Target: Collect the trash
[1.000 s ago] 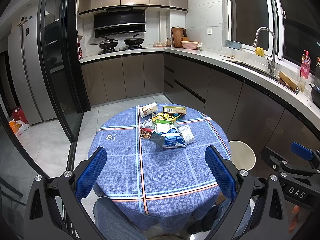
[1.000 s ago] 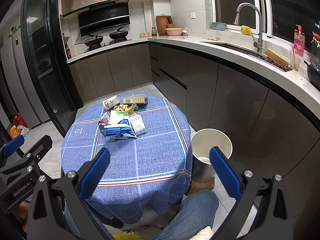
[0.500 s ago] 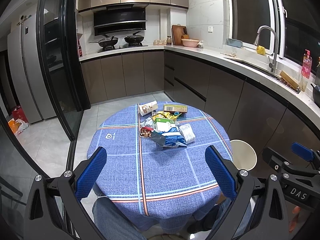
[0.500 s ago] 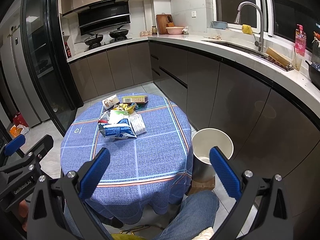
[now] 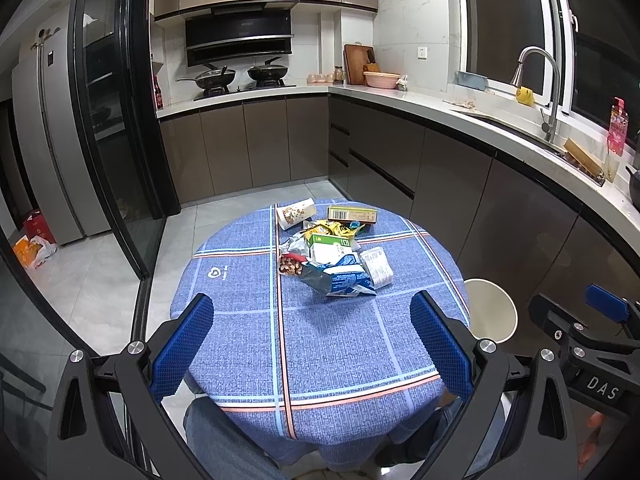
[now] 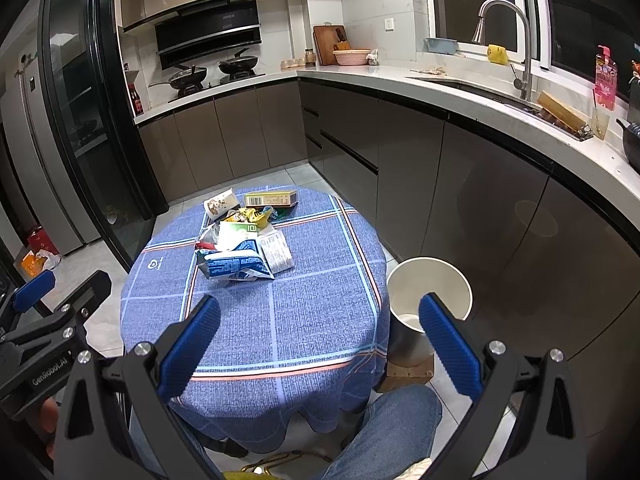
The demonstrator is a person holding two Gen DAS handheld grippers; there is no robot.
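Barely shifted, both wide-open, empty grippers (image 5: pixel 312 338) (image 6: pixel 320 340) face trash pile (image 5: pixel 334 254) beside bin (image 6: pixel 428 292).

A round tabletop (image 5: pixel 320 340) wears a blue woven cloth crossed by a plaid of white, light blue and orange-red lines, with a small white heart logo on the left. At the far side, a paper cup (image 5: pixel 296 213) is white with brown printed figures, and a flat box (image 5: pixel 352 213) is yellow-green with a white barcode panel. The nearest wrapper (image 5: pixel 340 278) is blue and white with silver lining. A yellow wrapper (image 5: pixel 334 229) lies behind a white and green carton (image 5: pixel 331 249). The bin (image 6: pixel 430 294) on the right is cream-white. Both grippers have black frames with textured blue pads (image 5: pixel 182 354).
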